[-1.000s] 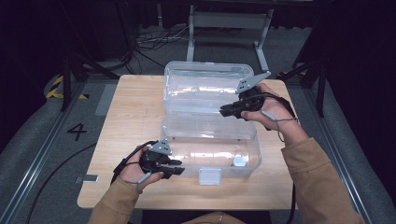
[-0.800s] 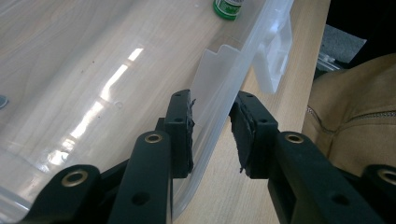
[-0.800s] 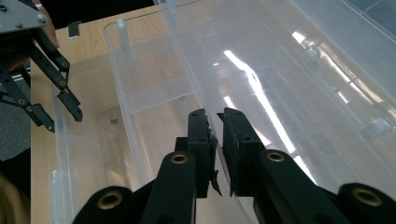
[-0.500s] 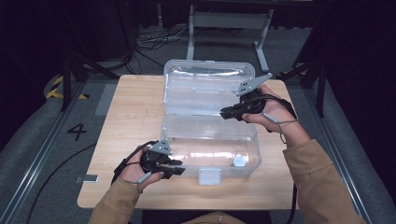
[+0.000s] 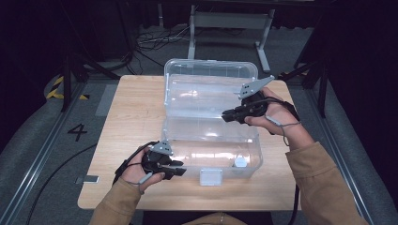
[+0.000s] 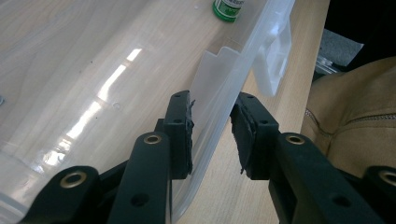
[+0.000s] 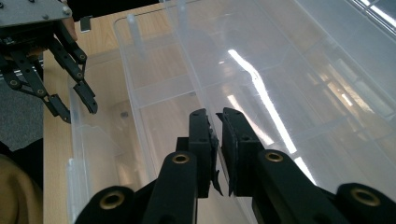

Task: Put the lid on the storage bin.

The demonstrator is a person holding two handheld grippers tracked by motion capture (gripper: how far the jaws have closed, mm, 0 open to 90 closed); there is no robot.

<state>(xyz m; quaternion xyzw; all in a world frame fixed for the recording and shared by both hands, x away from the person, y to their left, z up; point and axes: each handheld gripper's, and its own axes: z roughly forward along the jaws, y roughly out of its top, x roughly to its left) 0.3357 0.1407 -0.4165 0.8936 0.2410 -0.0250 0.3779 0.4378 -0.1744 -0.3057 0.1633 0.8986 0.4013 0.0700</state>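
Box (image 5: 211, 140): clear plastic, table centre; lid (image 5: 206, 89) standing open at 12 o'clock
Left gripper (image 5: 177, 168): at the box's 7 o'clock corner; jaws half-wide, straddling the front wall (image 6: 219, 107), pads not pressing
Right gripper (image 5: 227, 115): at 2 o'clock; jaws narrow, over the hinge edge; a grip cannot be told
Contents: green-capped bottle (image 6: 229, 8) at 5 o'clock
Progress: box opened, judged; closing or loading remains

The storage box (image 5: 211, 140) is clear, colourless plastic with a translucent white latch (image 5: 210, 176); the table (image 5: 131, 117) is light wood grain. Both grippers (image 5: 180, 168) (image 5: 226, 115) are black with grey top plates. The small bottle (image 6: 229, 9) has a green label; the sleeves (image 5: 324, 183) are tan.
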